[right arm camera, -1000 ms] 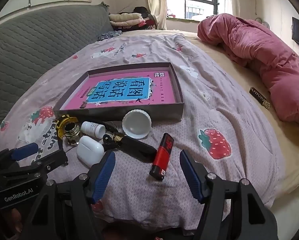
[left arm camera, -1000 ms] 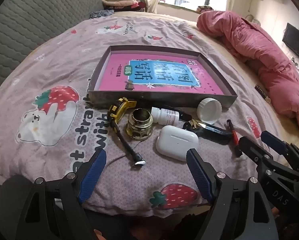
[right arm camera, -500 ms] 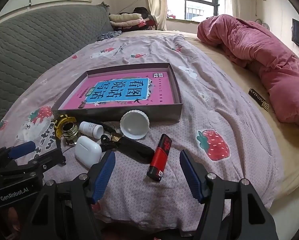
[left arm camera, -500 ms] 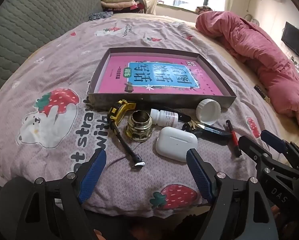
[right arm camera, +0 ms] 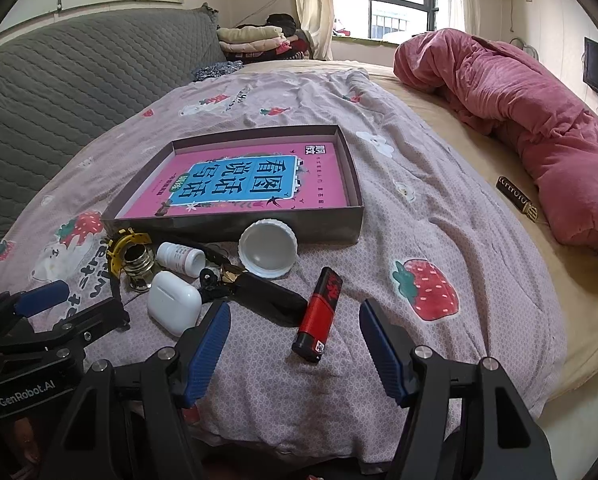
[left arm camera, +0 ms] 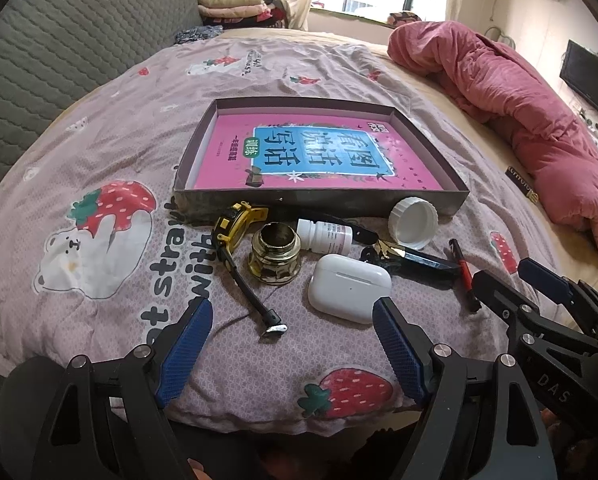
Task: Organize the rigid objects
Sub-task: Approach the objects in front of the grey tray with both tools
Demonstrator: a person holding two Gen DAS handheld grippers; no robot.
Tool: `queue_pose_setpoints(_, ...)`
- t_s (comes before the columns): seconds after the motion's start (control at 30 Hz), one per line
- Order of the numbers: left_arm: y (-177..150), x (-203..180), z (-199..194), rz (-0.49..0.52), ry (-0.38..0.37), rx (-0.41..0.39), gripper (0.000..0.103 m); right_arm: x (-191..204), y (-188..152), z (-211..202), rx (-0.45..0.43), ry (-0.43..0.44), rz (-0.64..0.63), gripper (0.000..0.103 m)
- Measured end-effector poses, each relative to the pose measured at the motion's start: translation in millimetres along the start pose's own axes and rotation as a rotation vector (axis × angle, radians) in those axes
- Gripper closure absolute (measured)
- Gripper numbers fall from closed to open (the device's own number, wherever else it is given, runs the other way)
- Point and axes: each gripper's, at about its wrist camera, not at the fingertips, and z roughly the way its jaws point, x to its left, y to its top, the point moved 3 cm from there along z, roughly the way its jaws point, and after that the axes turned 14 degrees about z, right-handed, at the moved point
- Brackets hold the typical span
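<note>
A shallow dark box (left arm camera: 451, 196) (right arm camera: 355, 216) holding a pink book lies on the bedspread. In front of it sit a yellow watch (left arm camera: 235, 232) (right arm camera: 119, 248), a brass piece (left arm camera: 275, 252) (right arm camera: 139, 264), a small white bottle (left arm camera: 327, 236) (right arm camera: 179, 258), a white lid (left arm camera: 413, 222) (right arm camera: 267, 250), a white earbud case (left arm camera: 349, 288) (right arm camera: 173, 304), a black folding tool (left arm camera: 415, 258) (right arm camera: 259, 292) and a red-and-black lighter (right arm camera: 319, 316) (left arm camera: 463, 272). My left gripper (left arm camera: 293, 350) hangs open before the watch strap and case. My right gripper (right arm camera: 295, 354) stands open just short of the lighter.
A rumpled pink duvet (right arm camera: 531, 120) fills the right side of the bed. A small dark tag (right arm camera: 517, 200) lies near it. A grey quilted headboard (right arm camera: 59, 92) runs along the left, folded clothes (right arm camera: 255, 38) at the far end. The bed edge drops off at the right.
Both grippers have drawn back slightly from the objects and lifted a little; the objects have not moved and both stay open.
</note>
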Motion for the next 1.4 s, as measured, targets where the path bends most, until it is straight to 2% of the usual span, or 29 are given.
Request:
queue_pose_setpoints(1.0,-1,-2,0,0.002,-0.019,0.005,0.02,0,-1,0,0.001,-0.013,-0.008,0.037)
queue_pose_setpoints(1.4,-1,-16,3,0.069,-0.04,0.012,0.02,-1,0,-2,-0.001,-0.015,-0.012,0.037)
